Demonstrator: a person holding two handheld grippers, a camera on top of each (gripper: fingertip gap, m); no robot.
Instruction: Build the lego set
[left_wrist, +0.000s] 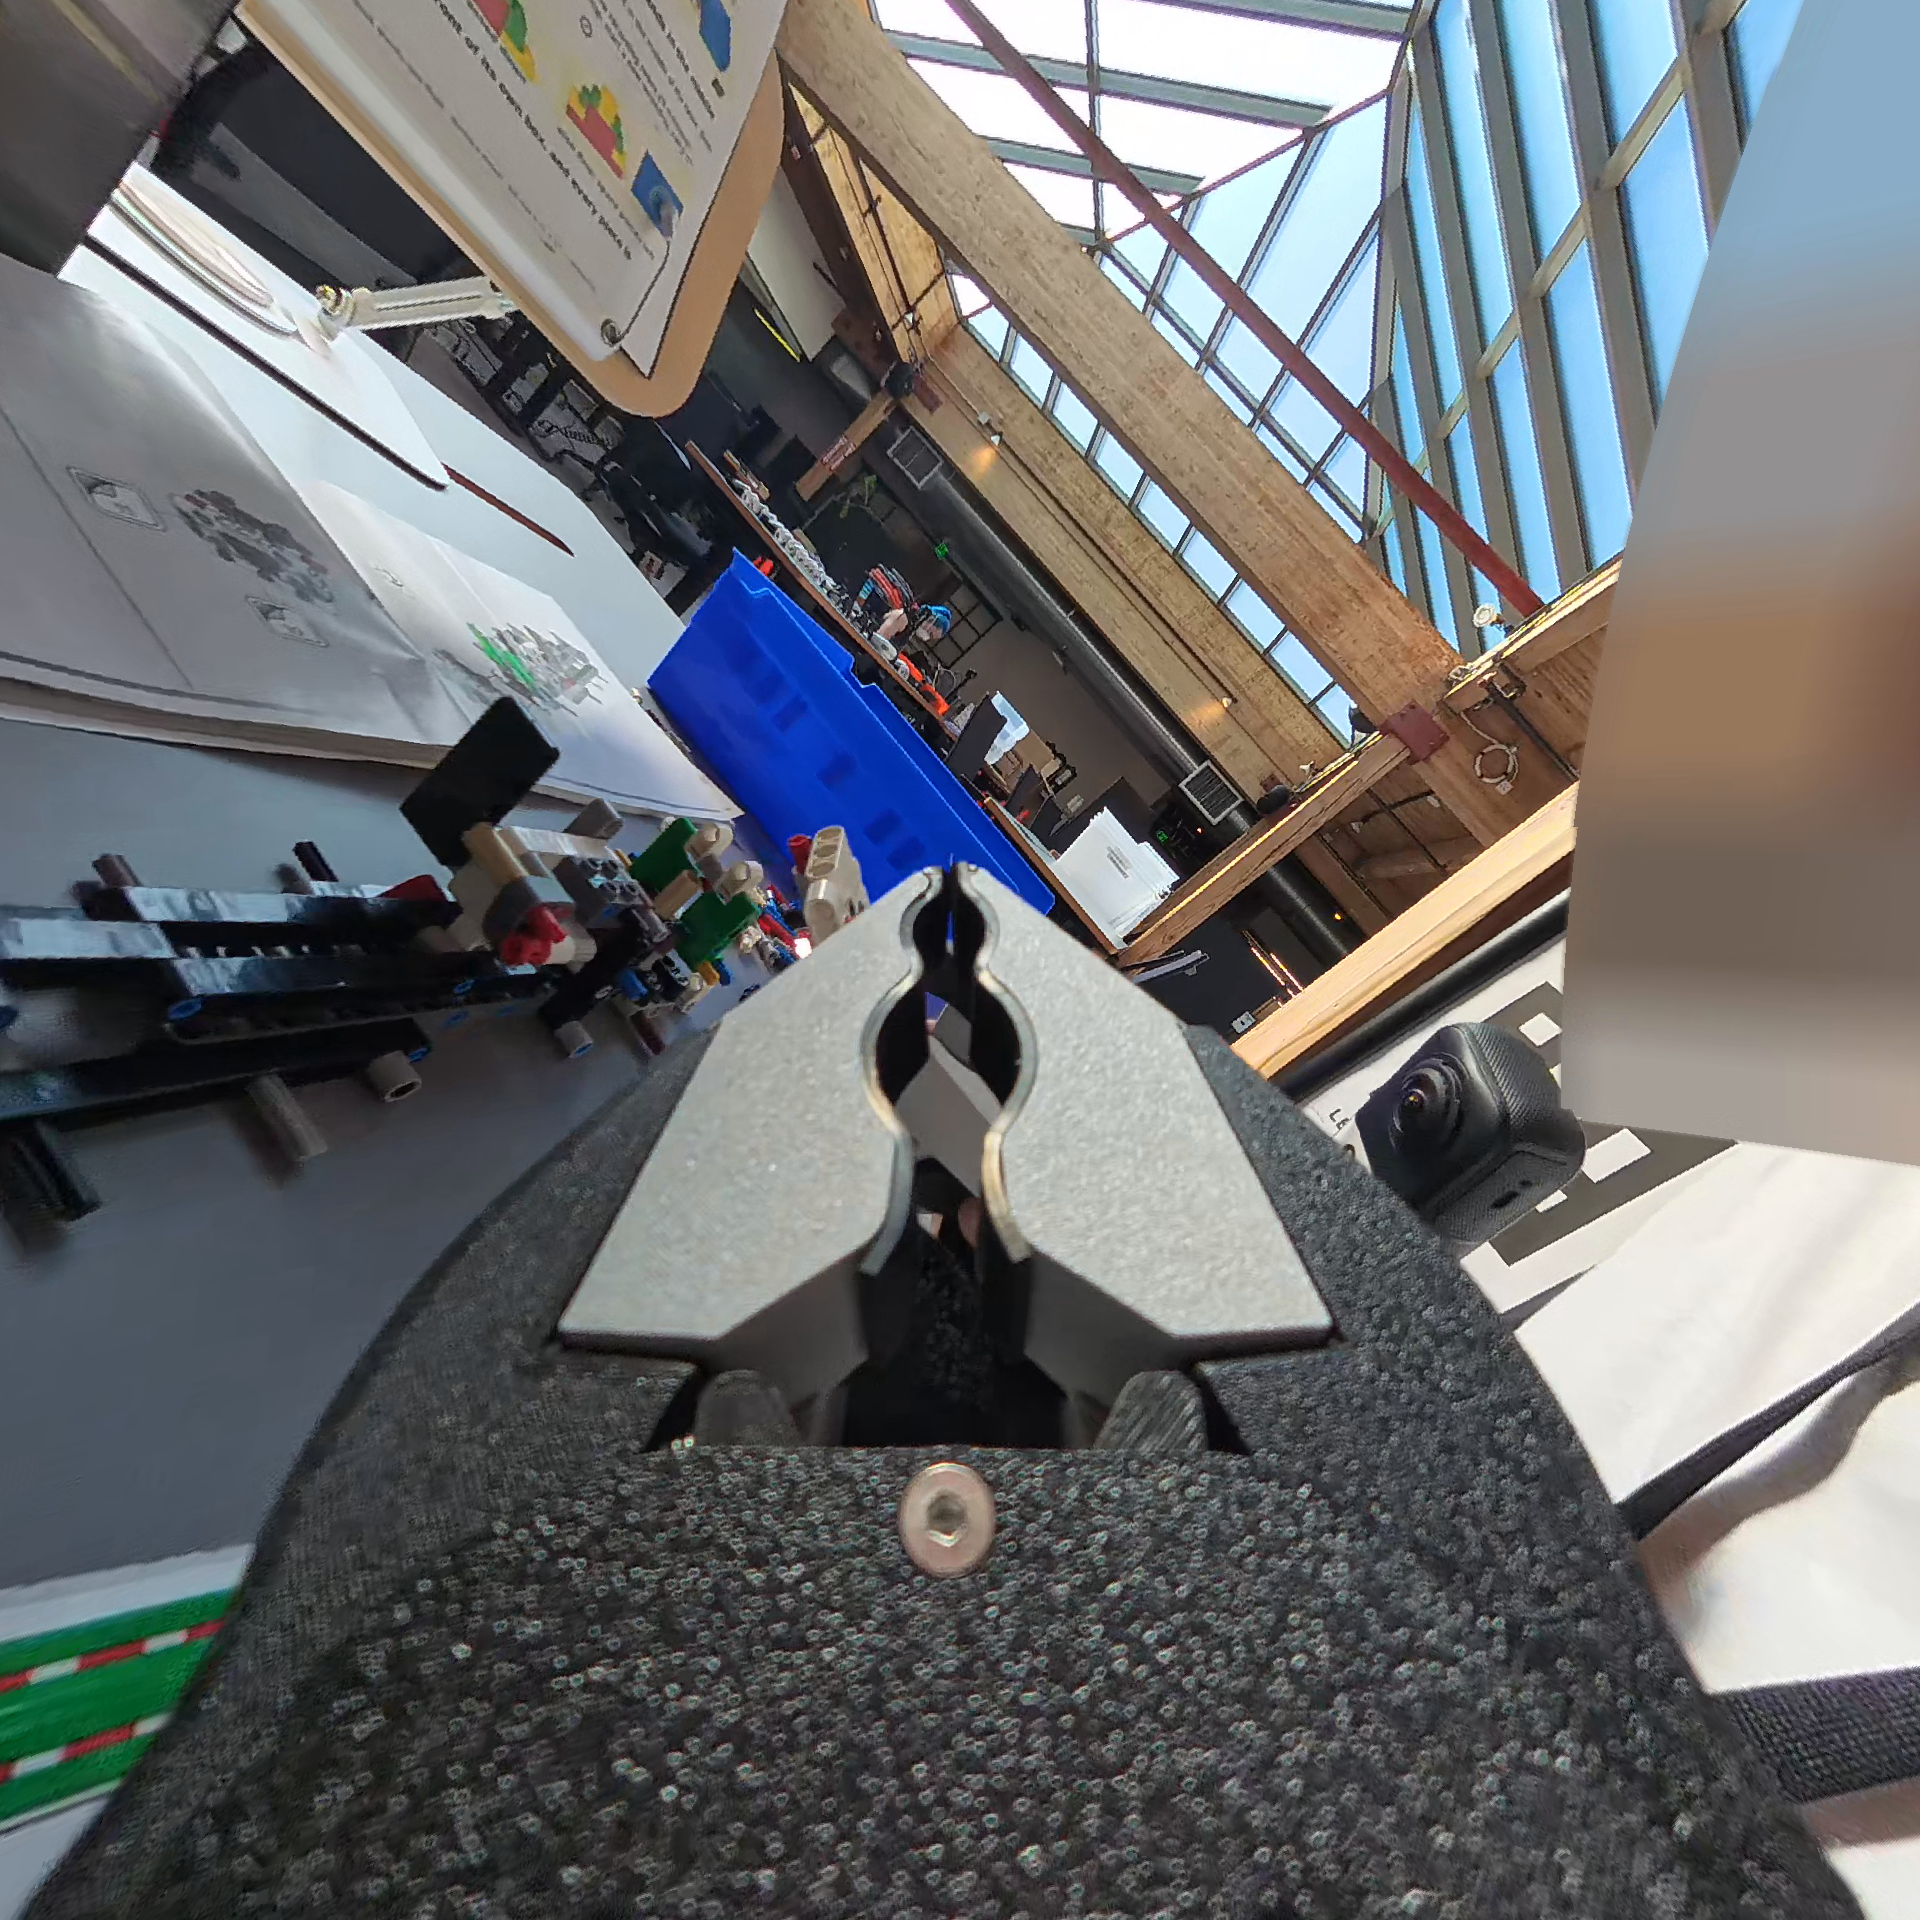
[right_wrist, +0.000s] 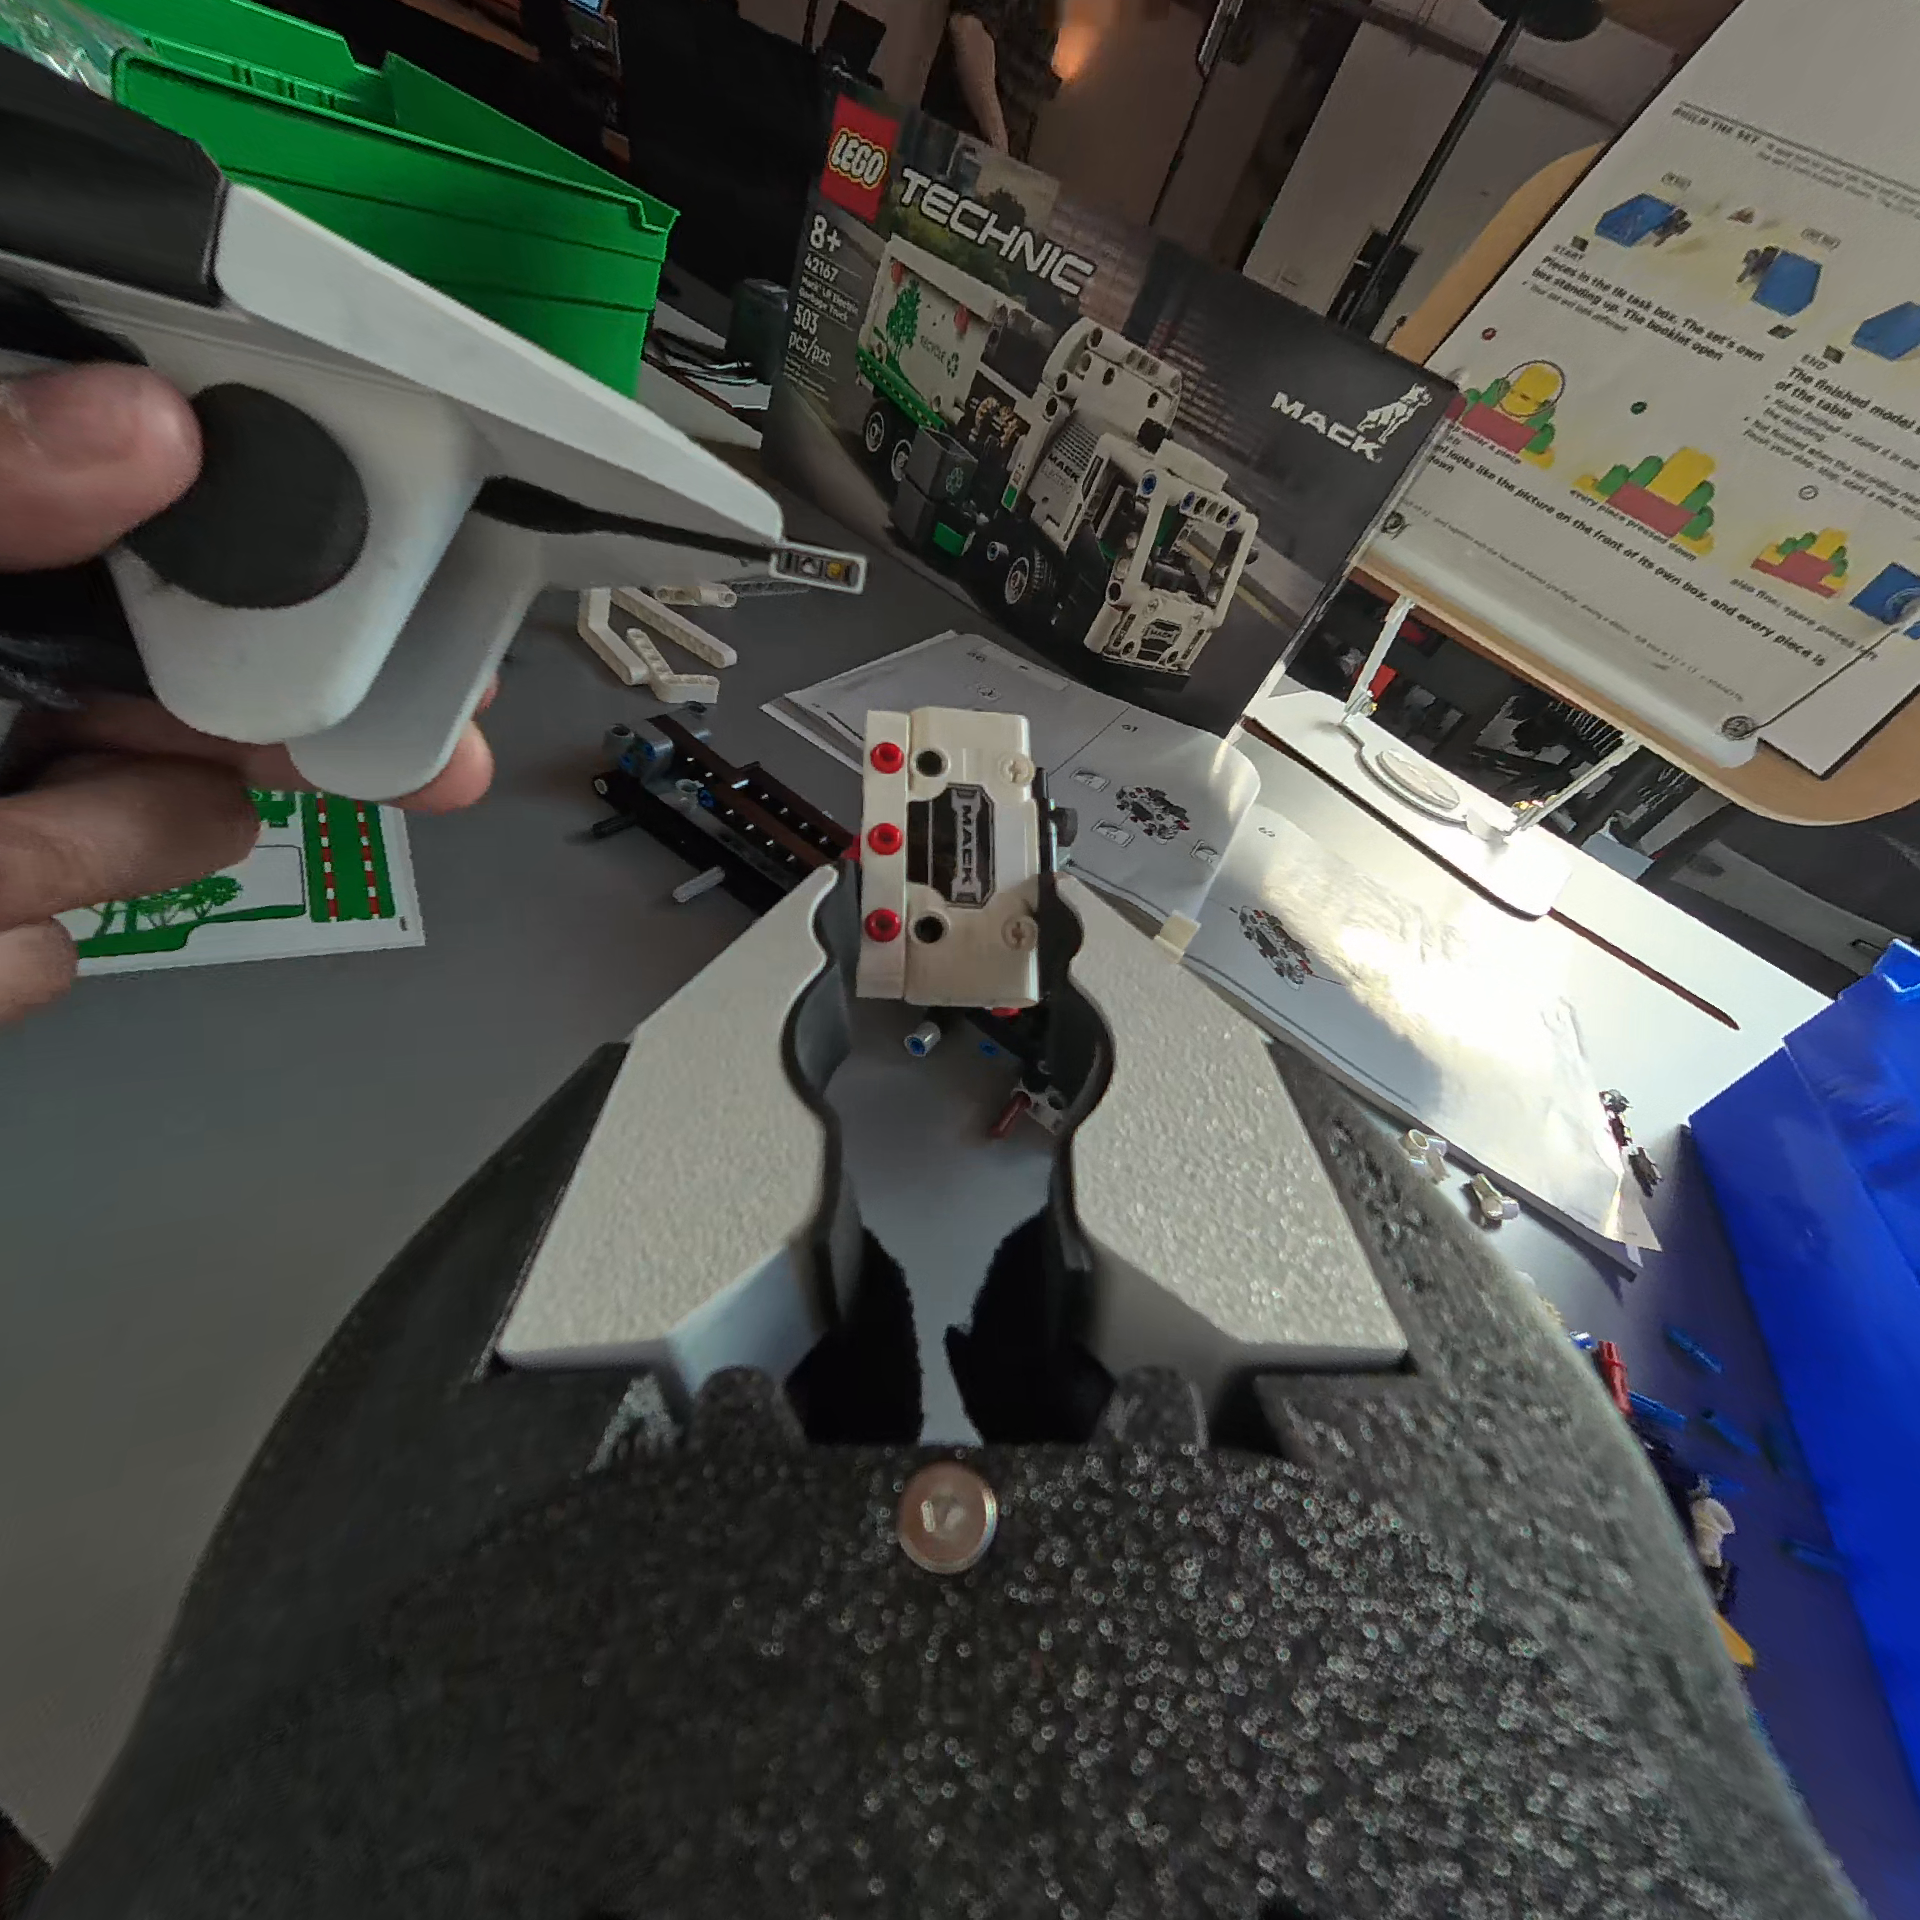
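The grey table (right_wrist: 312, 1091) carries everything here. At its far edge stands a tall toy box (right_wrist: 1091, 416) with a white truck pictured on its front, and behind that a stack of green bins (right_wrist: 416, 208). A blue bin (right_wrist: 1829, 1247) sits at the right side of the table, with small loose pieces scattered just beside it. An open instruction booklet (right_wrist: 1403, 987) lies flat between the box and the blue bin, sunlight glaring off its page. A printed sheet on a clear stand (right_wrist: 1714, 364) rises behind the booklet. A green and white sticker sheet (right_wrist: 312, 883) lies on the left part of the table.

A long black brick frame (left_wrist: 260, 966) lies on the table, with green, red, tan and grey pieces built onto one end; in the right wrist view it shows just behind the held piece. A few white beams (right_wrist: 655, 634) lie loose near the box.

The left gripper (left_wrist: 951, 883) is clenched, its tips meeting on nothing, lifted above the table near the frame's built-up end. A hand (right_wrist: 94, 623) holds it.

The right gripper (right_wrist: 951, 925) grasps a white brick block (right_wrist: 951, 862) with three red pins down its left side and a dark panel on its face; the fingers (right_wrist: 748, 997) press it from both sides, above the table
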